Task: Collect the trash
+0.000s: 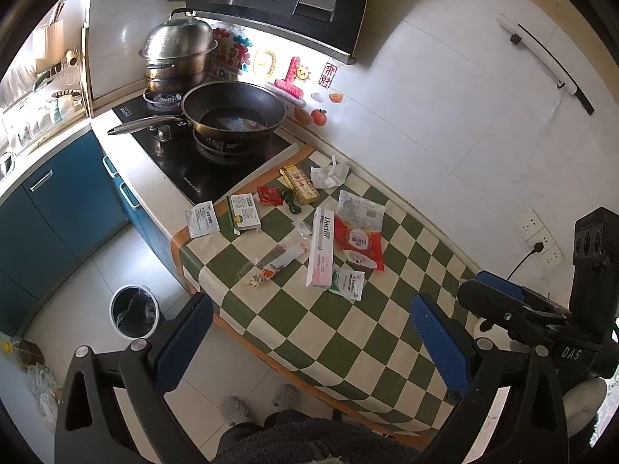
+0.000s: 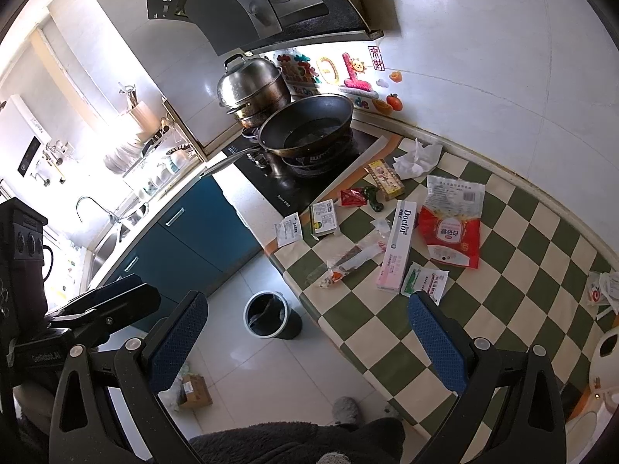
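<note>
While the trash lies scattered over the green-and-white checked cloth (image 1: 348, 332), a white Doctor box (image 1: 322, 248) sits at its middle, touching a red-and-white packet (image 1: 358, 237) on one side. A crumpled tissue (image 1: 329, 174) lies near the wall, and a small sachet (image 1: 201, 223) rests at the cloth's edge by the stove. On the floor below stands the lined bin (image 1: 134, 311). The left gripper (image 1: 309, 332) and the right gripper (image 2: 307, 332) hover above, jaws spread wide, holding nothing.
</note>
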`<state>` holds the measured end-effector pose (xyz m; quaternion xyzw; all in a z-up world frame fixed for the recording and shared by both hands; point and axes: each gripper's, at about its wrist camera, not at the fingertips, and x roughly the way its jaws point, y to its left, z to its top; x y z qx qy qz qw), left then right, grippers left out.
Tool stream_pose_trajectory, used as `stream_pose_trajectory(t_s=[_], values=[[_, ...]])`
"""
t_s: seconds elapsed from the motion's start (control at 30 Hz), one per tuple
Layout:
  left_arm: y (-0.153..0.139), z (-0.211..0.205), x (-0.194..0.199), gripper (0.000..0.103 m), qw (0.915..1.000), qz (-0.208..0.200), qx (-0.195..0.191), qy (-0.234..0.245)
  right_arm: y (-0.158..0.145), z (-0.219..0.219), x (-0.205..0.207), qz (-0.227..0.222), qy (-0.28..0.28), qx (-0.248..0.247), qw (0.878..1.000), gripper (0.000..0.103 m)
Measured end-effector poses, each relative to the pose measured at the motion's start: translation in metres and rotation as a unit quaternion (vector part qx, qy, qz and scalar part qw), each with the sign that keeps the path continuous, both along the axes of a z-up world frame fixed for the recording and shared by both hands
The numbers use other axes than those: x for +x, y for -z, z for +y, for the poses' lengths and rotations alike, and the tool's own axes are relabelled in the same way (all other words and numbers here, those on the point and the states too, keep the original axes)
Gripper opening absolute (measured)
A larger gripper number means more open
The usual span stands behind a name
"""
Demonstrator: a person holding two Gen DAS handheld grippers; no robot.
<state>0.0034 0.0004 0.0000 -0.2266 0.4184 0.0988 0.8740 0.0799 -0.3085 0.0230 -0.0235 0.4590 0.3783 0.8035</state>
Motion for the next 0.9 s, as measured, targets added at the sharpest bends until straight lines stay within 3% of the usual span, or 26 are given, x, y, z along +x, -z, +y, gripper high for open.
stream_pose_trajectory(t_s=[0.9], values=[[-0.002, 0.000, 0.001, 0.103, 1.0000, -0.002, -0.002, 0.002, -0.004, 0.010, -0.009, 0.003, -0.004, 0.008, 1.000, 0.103]])
